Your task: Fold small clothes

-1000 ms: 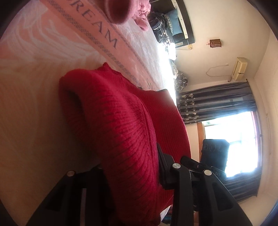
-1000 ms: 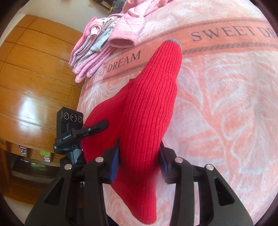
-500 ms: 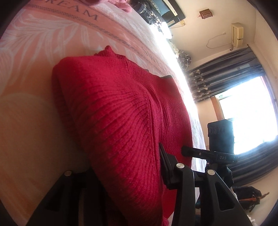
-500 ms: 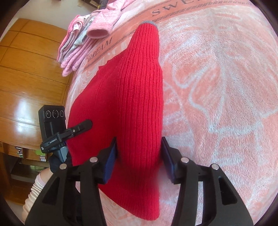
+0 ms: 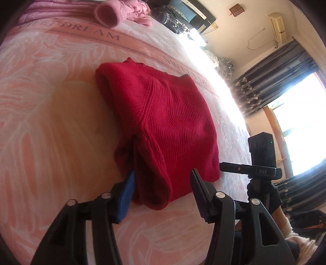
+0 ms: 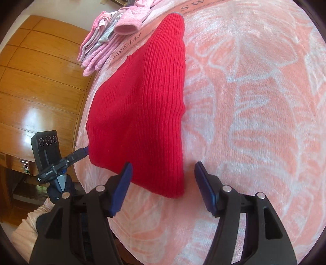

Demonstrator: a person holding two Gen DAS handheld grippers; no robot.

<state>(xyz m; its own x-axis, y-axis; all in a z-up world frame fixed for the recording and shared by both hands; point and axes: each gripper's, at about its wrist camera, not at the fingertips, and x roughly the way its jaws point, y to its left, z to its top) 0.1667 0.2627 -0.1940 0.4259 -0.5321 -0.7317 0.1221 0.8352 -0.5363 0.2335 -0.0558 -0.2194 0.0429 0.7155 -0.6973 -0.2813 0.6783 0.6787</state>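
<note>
A red knit sweater (image 5: 163,122) lies folded on the pink blanket (image 5: 51,122); the right wrist view shows it as a ribbed red slab (image 6: 146,102) with a sleeve cuff at the far end. My left gripper (image 5: 163,189) is open, its fingers either side of the sweater's near folded edge, which lies between them unpinched. My right gripper (image 6: 163,179) is open too, at the sweater's near corner. From the right wrist view, the left gripper's body (image 6: 49,150) sits by the sweater's left edge. The right gripper's body (image 5: 262,157) appears in the left wrist view.
A pile of pink and grey clothes (image 6: 106,34) sits at the far end of the bed (image 5: 114,14). Wooden wardrobe doors (image 6: 30,81) stand left of the bed. A window with dark curtains (image 5: 285,85) is on the other side. A person's sleeve (image 6: 26,228) shows low left.
Both grippers have opened and let go of the red sweater, which now lies flat and folded on the blanket. Both have drawn back slightly.
</note>
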